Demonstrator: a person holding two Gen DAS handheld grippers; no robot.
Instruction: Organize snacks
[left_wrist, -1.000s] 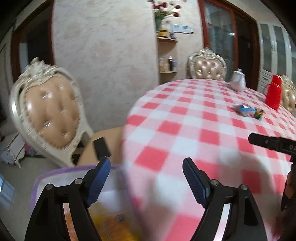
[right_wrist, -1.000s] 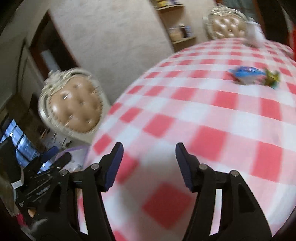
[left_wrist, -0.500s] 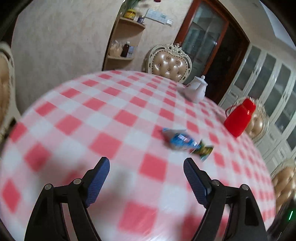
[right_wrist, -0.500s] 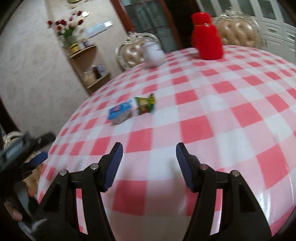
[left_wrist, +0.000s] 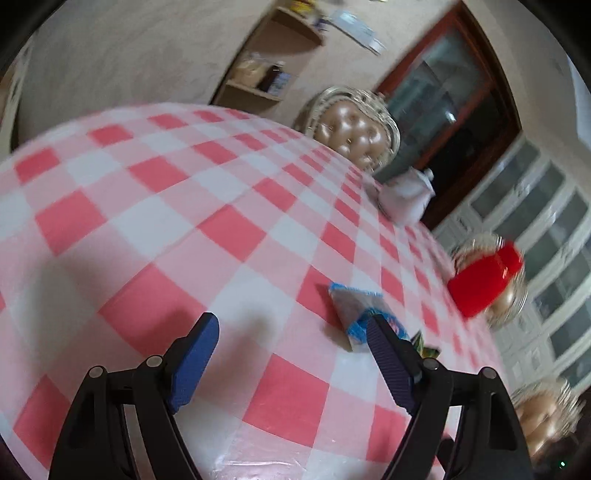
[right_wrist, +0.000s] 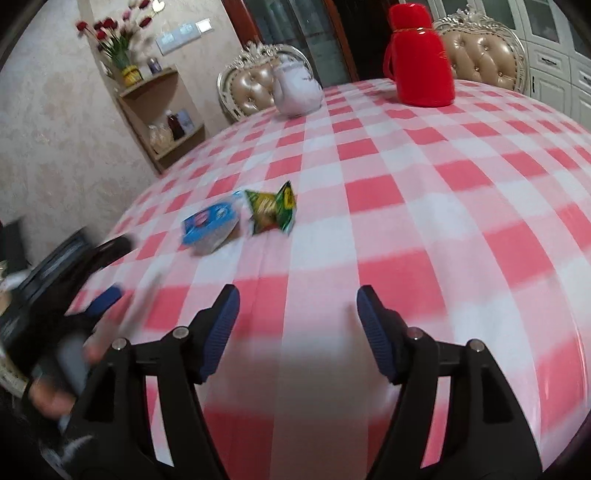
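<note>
Snacks sit nearer both cameras than a second ago, when chair and table edge filled the views. The right gripper (right_wrist: 295, 325) has just been widening its jaws, with nothing between them; the left gripper (left_wrist: 291, 354) stands apart, also empty. The blue packet (right_wrist: 210, 227) and the green packet (right_wrist: 271, 212) lie touching on the checked tablecloth (right_wrist: 424, 206) at eleven o'clock of the right gripper, their line running nine to three. The left gripper's right finger (left_wrist: 388, 362) hides part of the blue packet.

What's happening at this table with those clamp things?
A person is holding a claw in each hand over a checked table, tidying snacks. The left claw and right claw are both open and empty; the right one has just been opening wider. A blue snack packet and a green one lie side by side, not yet picked up.
</note>
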